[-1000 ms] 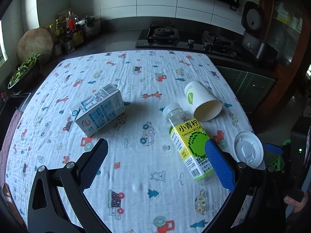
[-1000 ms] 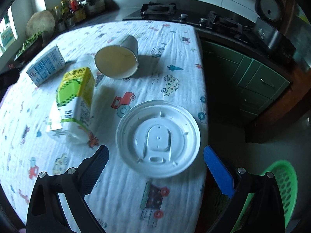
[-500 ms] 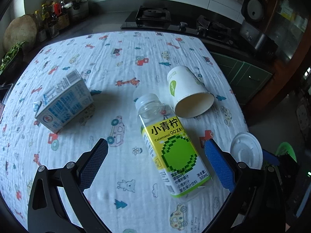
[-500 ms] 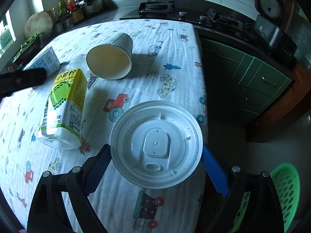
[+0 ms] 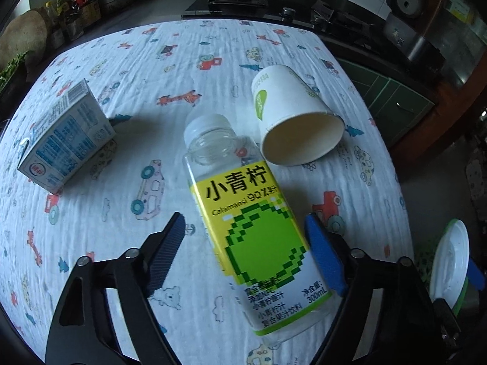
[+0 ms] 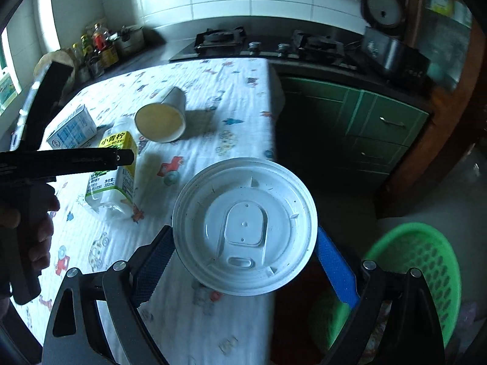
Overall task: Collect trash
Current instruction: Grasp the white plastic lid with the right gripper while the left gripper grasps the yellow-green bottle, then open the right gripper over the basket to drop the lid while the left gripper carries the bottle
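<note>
Plastic cup lid (image 6: 245,226) pinched by its rim in the right gripper (image 6: 243,258), lifted clear of the tablecloth (image 6: 213,91), likely bound for the green basket (image 6: 426,261) on the floor. Calamansi juice bottle (image 5: 252,222) lying flat between the left gripper (image 5: 243,243) pads, jaws closing, blue pad about touching, dark pad still apart. Paper cup (image 5: 298,121) tipped just beside the bottle's neck; milk carton (image 5: 67,140) well clear. Nothing blocking either.

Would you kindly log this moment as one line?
left gripper: closing around yellow-labelled plastic bottle | right gripper: holds round white plastic lid
</note>
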The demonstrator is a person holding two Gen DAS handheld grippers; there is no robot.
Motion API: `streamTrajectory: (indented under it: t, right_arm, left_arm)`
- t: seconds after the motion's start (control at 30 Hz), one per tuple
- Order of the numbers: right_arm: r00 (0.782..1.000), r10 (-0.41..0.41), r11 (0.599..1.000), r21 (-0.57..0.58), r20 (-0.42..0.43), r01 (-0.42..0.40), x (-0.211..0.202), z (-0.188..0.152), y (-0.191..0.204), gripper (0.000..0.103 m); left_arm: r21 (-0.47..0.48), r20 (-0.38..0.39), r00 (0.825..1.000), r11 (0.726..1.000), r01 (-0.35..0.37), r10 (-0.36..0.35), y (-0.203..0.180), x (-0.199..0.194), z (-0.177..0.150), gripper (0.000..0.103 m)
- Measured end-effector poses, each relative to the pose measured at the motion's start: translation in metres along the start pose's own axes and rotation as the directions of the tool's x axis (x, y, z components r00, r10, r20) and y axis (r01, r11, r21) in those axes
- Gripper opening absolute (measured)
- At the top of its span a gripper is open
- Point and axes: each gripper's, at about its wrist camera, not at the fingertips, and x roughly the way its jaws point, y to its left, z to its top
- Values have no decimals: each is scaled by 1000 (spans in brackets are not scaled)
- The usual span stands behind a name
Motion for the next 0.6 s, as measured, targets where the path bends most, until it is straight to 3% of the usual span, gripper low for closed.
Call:
streamTrajectory:
  t: [0.23,0.6]
  right_arm:
    - [999,-47,998,49,20,46,-25,-19,-26,88]
    - [988,-153,974,170,-4,151,-49,-65,-89,89]
  left_arm:
    - [4,19,1000,1000,3,-3,-5,-8,-7,61]
    - [51,57,996,996,67,-70,-10,-56,-49,58]
